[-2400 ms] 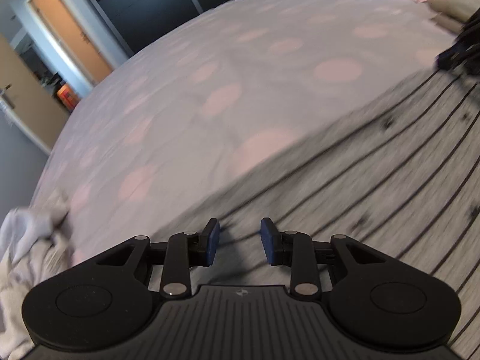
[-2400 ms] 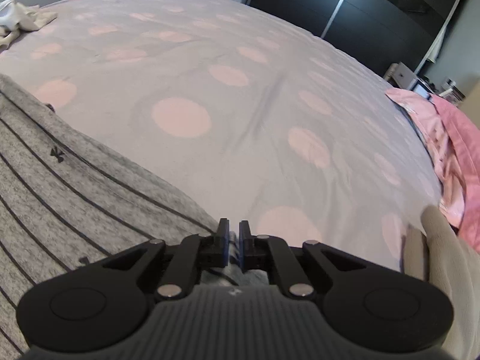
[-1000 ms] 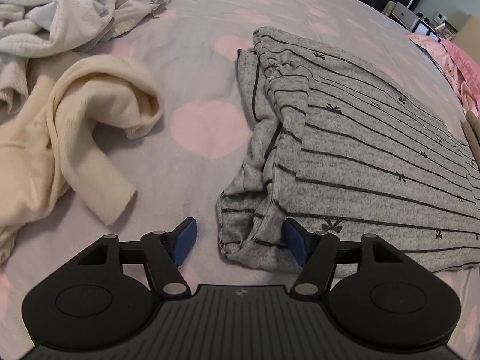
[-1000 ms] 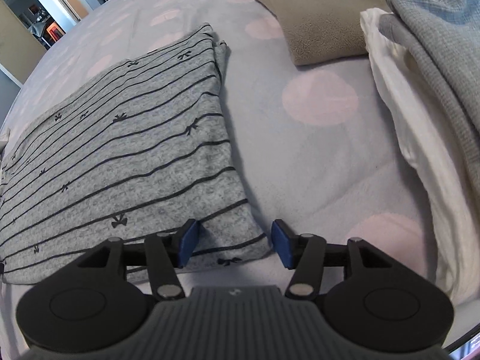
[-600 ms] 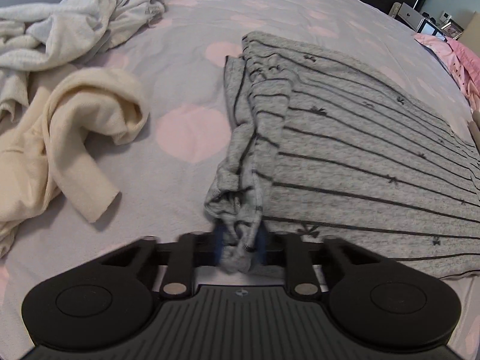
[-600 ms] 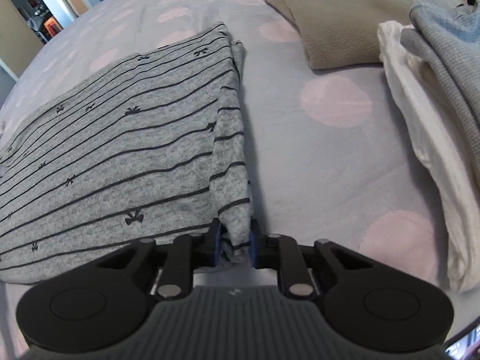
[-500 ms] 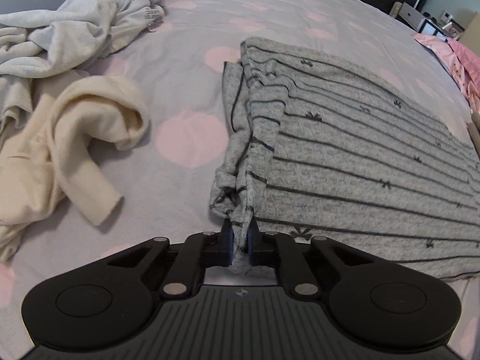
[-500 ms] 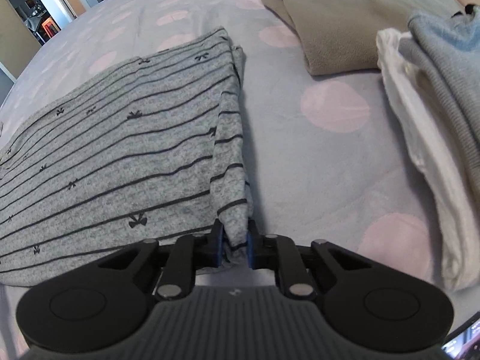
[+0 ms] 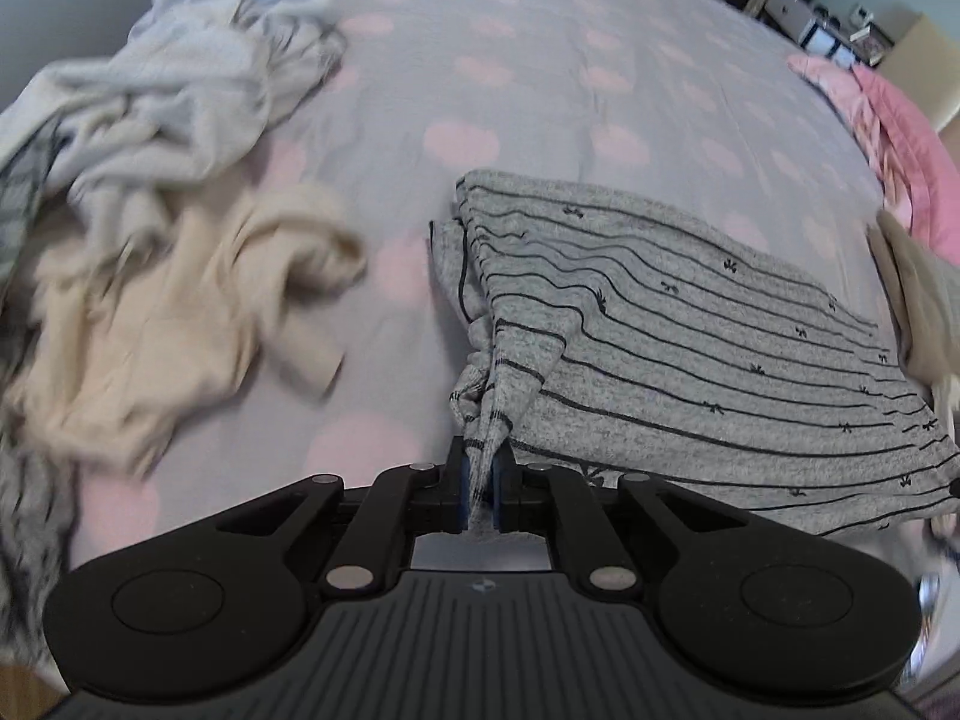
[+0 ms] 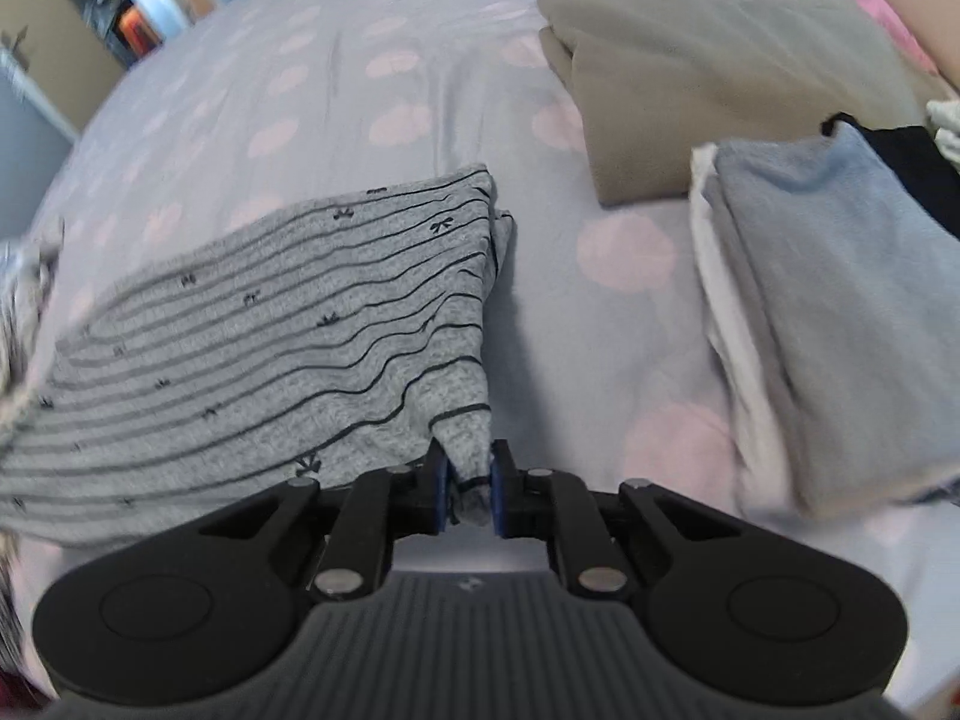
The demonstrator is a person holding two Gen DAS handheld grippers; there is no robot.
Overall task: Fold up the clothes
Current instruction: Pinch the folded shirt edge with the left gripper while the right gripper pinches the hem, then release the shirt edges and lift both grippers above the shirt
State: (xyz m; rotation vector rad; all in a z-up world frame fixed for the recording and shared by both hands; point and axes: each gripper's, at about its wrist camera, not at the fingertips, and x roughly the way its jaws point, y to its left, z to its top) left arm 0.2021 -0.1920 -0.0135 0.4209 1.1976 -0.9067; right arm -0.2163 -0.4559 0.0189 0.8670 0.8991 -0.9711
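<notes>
- The left gripper is clamped on one near corner of the striped gray top.
- The right gripper pinches the other corner.
- The top lies on the spotted bed, its near edge lifted.
- A thin pinch could slip, and the top would drop crooked.
</notes>
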